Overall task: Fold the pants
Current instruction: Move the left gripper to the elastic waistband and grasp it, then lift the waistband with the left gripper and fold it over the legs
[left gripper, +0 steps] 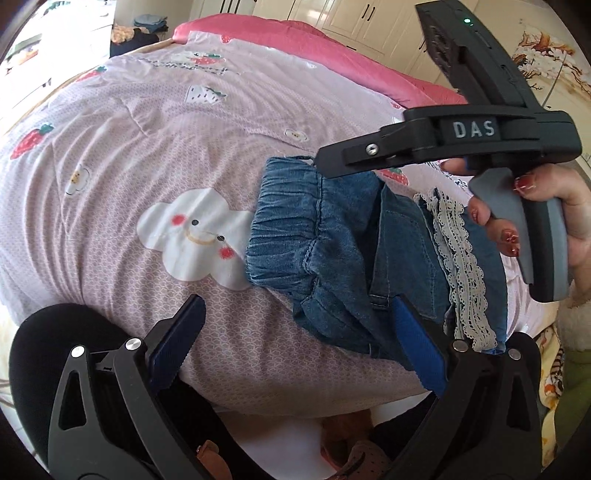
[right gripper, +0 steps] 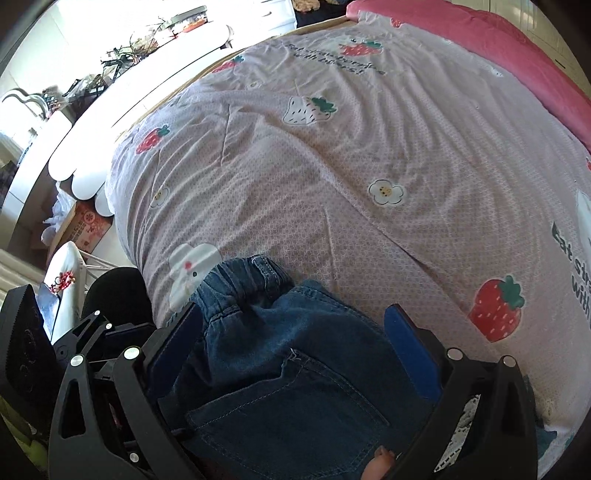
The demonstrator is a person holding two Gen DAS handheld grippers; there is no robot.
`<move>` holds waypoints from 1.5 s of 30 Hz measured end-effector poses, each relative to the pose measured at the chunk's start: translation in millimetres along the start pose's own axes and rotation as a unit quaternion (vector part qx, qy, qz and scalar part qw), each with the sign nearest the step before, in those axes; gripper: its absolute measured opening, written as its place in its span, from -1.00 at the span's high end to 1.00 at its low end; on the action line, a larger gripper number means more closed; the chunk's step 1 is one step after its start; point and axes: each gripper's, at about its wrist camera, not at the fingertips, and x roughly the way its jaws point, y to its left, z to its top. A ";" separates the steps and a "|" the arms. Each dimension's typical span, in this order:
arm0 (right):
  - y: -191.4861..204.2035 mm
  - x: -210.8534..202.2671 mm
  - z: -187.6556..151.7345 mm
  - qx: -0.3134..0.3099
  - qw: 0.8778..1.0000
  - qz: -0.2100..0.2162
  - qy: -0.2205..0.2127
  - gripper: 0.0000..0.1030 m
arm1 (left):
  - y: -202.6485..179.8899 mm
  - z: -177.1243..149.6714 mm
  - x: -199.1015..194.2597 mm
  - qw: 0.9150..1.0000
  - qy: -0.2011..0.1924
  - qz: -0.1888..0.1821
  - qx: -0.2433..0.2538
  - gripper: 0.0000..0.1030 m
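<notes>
The left gripper is spread wide, its blue-padded fingers apart with nothing between them. The finger at 4 o'clock in the left wrist view lies against the near edge of the denim pants, while the one at 8 o'clock hangs over bare quilt.

The right gripper is likewise spread, its fingers straddling the pants without pinching them. In its own view a stitched back pocket fills the gap between the jaws at 6 o'clock, and the gathered elastic waistband bunches up just past the fingertips toward 11 o'clock. From the left wrist view the right gripper shows at 2 o'clock, hovering over the far end of the waistband, held by a hand with red-painted nails.

The pants lie folded into a compact bundle near the front edge of the bed, with white lace trim running along their side at 4 o'clock. They rest on a pink quilt printed with strawberries and a smiling cloud, which touches the waistband. A deeper pink cover lies at 12 o'clock, with cream wardrobe doors behind.
</notes>
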 end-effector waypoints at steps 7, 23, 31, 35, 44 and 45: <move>7.2 24.9 -5.8 -0.019 0.998 0.057 0.024 0.10 | 1.1 0.6 10.1 1.000 0.004 -0.017 -0.004 -0.82; -16.6 -47.1 -25.6 -0.012 0.991 0.124 -0.048 0.62 | 3.6 12.9 35.1 0.986 0.024 -0.155 -0.055 0.52; -32.1 -80.1 -40.2 -0.010 0.989 0.113 -0.094 0.62 | -40.0 27.6 13.7 0.989 -0.008 -0.145 0.008 0.55; -51.5 -98.4 -55.6 0.002 0.988 0.100 -0.117 0.62 | -69.0 32.8 11.8 0.989 -0.010 -0.146 0.036 0.55; -99.4 -125.3 -109.1 0.034 0.981 0.101 -0.163 0.62 | -137.8 35.6 27.4 0.984 0.005 -0.147 0.104 0.55; -104.4 -126.4 -114.6 0.037 0.980 0.102 -0.164 0.62 | -144.6 34.8 30.2 0.983 0.009 -0.148 0.110 0.55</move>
